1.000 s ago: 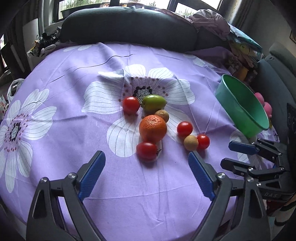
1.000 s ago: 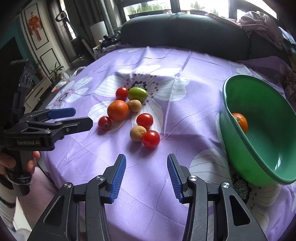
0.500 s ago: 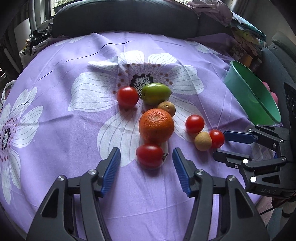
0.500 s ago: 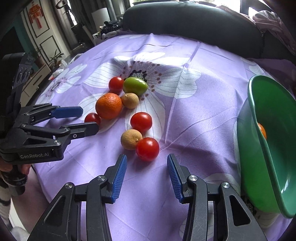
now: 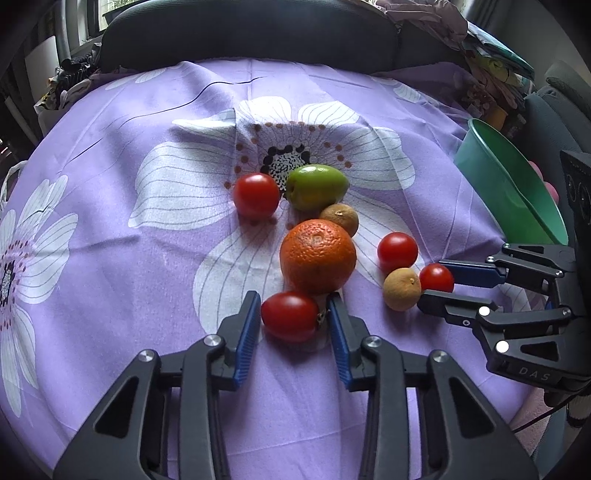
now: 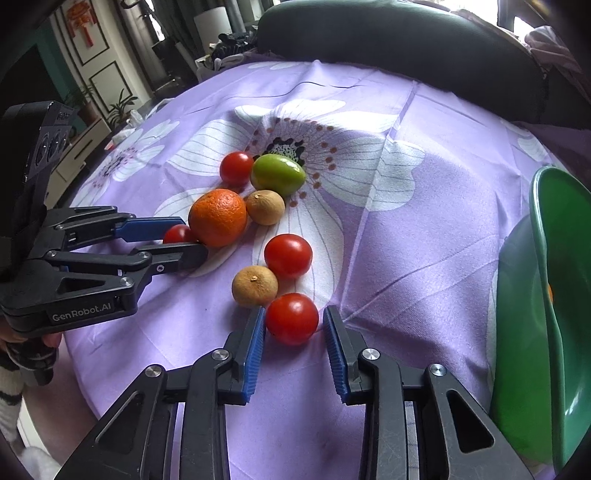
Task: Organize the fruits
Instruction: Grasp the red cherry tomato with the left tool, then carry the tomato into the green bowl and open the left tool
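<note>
Fruits lie in a cluster on the purple flowered cloth (image 5: 110, 258). My left gripper (image 5: 293, 319) is open, its fingers on both sides of a red tomato (image 5: 290, 315) just in front of the orange (image 5: 317, 254). My right gripper (image 6: 293, 325) is open around another red tomato (image 6: 291, 318) beside a brown longan (image 6: 255, 286). Two more tomatoes (image 5: 256, 195) (image 5: 397, 250), a green fruit (image 5: 317, 186) and a second longan (image 5: 340, 218) lie behind. The green bowl (image 6: 554, 295) stands at the right, a bit of orange fruit (image 6: 550, 293) inside.
A dark sofa back (image 5: 240, 33) runs behind the table. Clothes and clutter (image 5: 491, 66) pile at the back right. The table edge falls away at the near side (image 6: 92, 387), where a hand holds the left gripper.
Both grippers moved forward and down to the fruits. The left jaws narrowed around the near tomato. The right jaws now flank the tomato beside the longan.
</note>
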The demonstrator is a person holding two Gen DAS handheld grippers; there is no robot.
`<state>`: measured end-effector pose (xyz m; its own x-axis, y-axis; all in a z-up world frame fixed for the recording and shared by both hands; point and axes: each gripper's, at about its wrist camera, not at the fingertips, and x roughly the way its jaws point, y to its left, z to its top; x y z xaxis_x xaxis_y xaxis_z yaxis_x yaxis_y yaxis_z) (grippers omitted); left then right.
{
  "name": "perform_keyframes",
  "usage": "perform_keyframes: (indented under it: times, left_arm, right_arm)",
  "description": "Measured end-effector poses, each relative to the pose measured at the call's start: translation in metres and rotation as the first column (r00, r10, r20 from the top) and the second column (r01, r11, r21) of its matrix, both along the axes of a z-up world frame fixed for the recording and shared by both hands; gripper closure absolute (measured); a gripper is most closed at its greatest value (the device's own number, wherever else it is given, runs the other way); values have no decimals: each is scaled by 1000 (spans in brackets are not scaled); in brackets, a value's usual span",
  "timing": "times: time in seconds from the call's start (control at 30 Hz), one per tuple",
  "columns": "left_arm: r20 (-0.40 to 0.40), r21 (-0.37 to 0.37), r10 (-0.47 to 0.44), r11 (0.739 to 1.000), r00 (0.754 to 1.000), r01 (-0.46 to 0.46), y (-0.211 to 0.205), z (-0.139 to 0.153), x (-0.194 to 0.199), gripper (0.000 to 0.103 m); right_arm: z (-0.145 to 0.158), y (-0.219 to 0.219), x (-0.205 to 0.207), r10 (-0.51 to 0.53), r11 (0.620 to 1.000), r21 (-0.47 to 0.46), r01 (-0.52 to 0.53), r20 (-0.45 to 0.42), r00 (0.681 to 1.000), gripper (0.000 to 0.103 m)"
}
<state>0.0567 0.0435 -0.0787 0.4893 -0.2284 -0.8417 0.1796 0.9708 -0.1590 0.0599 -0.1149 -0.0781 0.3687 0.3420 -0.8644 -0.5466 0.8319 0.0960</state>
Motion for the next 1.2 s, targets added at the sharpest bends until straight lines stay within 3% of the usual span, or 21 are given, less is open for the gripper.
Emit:
perform_keyframes:
  times: [0.4, 0.77, 0.93, 1.2]
  left_arm:
    - [30, -59, 7, 998, 1000, -5, 3, 19, -17, 71]
    - [99, -83, -81, 992, 992, 89, -39, 53, -25, 71]
    - [145, -116, -147, 980, 978, 165, -73, 73, -16, 71]
    - [208, -124, -264, 948, 942, 293, -139, 99, 8, 71]
  right_arm:
    - [12, -10, -10, -21, 997, 72, 20, 18, 1000, 74]
    - [47, -48, -31, -119, 978, 181, 102, 88, 989, 74]
    - [68, -78, -37, -202, 965, 199, 170, 151, 968, 74]
    - [90, -125, -38, -350, 932, 188, 310, 240, 906, 74]
